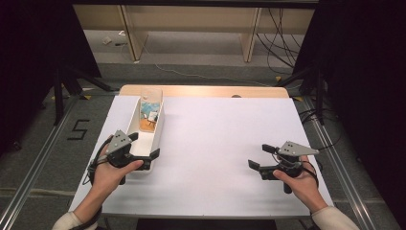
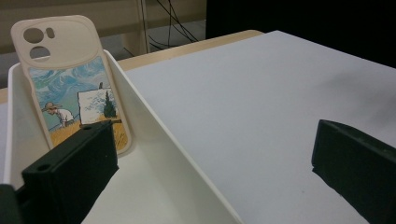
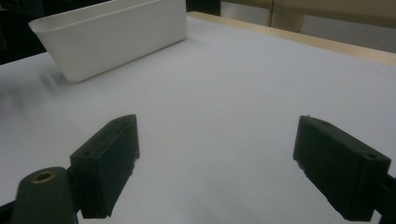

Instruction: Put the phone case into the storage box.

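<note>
Left gripper (image 1: 143,146) gaping over bin's (image 1: 159,125) near end | right gripper (image 1: 261,156) idling open, well right of bin | probably reaching for phone case (image 2: 74,88) next

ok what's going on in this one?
A person holds a gripper in each hand over a white-covered table. The left gripper is open, straddling the near right wall of a long white bin, one jaw inside and one outside. A phone case with a painted field scene leans upright against the bin's far end. The right gripper is open too, over bare table, away from the bin. Nothing is gripped.
</note>
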Motion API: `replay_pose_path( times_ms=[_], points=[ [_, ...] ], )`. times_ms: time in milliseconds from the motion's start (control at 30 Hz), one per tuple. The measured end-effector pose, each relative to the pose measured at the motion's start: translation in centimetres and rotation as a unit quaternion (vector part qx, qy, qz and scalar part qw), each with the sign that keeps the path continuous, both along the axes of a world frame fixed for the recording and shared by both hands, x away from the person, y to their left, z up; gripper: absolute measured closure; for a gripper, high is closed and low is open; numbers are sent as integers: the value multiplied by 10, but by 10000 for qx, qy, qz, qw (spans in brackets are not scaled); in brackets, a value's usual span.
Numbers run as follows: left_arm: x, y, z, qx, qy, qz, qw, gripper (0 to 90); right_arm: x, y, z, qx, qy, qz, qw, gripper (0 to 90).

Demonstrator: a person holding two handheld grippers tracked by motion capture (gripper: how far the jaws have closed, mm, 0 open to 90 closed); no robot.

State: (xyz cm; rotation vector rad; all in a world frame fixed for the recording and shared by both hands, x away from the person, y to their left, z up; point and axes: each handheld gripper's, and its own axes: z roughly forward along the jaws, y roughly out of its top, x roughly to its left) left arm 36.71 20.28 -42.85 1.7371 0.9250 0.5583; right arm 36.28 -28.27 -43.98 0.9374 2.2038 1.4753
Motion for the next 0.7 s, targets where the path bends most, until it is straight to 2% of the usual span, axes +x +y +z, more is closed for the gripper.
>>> replay_pose_path(
  times_ms=[700],
  points=[
    [0,-5,-3,140,8,-59,9999,0,0,-1,-1,-8,7,-11,10000,154]
  ],
)
